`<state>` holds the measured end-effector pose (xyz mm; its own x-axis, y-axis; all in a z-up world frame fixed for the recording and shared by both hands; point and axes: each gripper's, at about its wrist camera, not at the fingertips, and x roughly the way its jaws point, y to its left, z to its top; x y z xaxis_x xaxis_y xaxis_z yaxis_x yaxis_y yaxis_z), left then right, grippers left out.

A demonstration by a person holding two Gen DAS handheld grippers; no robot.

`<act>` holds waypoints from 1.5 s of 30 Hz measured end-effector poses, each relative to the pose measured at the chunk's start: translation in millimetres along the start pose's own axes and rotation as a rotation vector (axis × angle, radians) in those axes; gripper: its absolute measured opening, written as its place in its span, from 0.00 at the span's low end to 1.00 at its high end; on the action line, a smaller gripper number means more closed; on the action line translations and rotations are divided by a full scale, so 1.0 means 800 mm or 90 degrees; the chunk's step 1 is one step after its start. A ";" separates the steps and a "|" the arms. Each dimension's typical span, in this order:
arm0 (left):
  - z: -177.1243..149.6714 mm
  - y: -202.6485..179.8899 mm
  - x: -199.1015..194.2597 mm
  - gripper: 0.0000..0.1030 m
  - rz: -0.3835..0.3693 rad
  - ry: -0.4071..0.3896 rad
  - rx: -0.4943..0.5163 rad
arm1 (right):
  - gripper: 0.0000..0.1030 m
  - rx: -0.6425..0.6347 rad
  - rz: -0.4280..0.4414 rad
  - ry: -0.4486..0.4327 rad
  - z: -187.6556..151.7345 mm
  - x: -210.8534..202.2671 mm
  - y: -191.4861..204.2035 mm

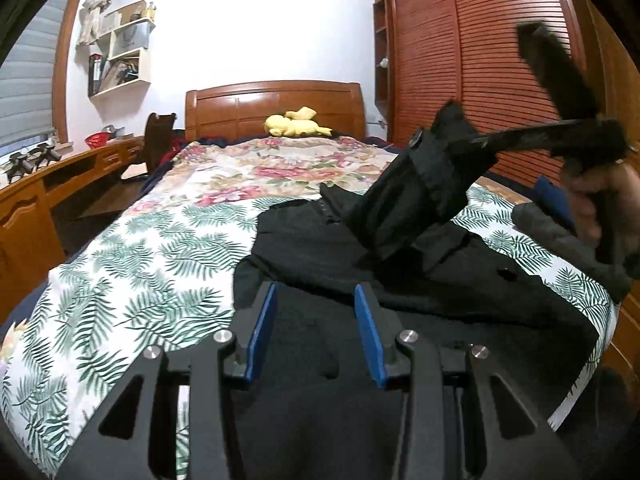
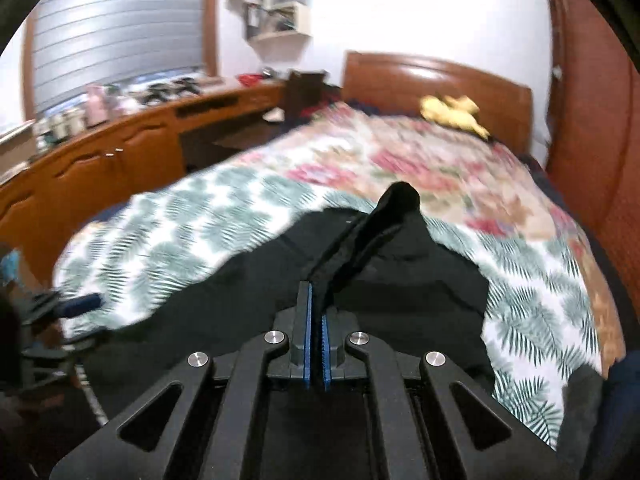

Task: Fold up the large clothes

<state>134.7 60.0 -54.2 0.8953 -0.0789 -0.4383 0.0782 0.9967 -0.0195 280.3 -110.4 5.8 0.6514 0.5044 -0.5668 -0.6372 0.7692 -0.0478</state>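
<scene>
A large black garment (image 1: 320,248) lies spread across the near end of the bed. In the left wrist view my left gripper (image 1: 316,288) hovers low over its near edge, blue pads apart, with cloth under them but not pinched. To the right, a hand (image 1: 596,204) holds my right gripper (image 1: 444,132), which lifts a sleeve-like fold (image 1: 408,200) clear of the bed. In the right wrist view the right gripper (image 2: 316,286) is shut on that black fold (image 2: 384,220), which rises out of the closed pads. The rest of the garment (image 2: 248,280) spreads below.
The bed carries a leaf-print cover (image 1: 132,264) and a floral one (image 1: 280,168), with a yellow plush toy (image 1: 296,122) by the wooden headboard (image 1: 276,104). A wooden desk (image 1: 36,200) runs along the left. A slatted wardrobe (image 1: 460,60) stands at the right.
</scene>
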 end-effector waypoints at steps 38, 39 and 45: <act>-0.019 0.003 0.016 0.38 0.002 0.069 0.006 | 0.34 0.080 -0.002 0.112 -0.190 0.060 0.004; -0.022 0.002 0.019 0.38 0.003 0.078 0.006 | 0.34 0.085 -0.004 0.114 -0.195 0.064 0.001; -0.040 0.000 0.036 0.38 0.025 0.126 0.004 | 0.34 0.092 -0.006 0.123 -0.216 0.070 -0.006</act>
<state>146.4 58.3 -95.5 0.7937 -0.0349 -0.6073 0.0488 0.9988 0.0064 248.6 -153.4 -168.3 0.5571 0.4235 -0.7143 -0.5572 0.8285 0.0565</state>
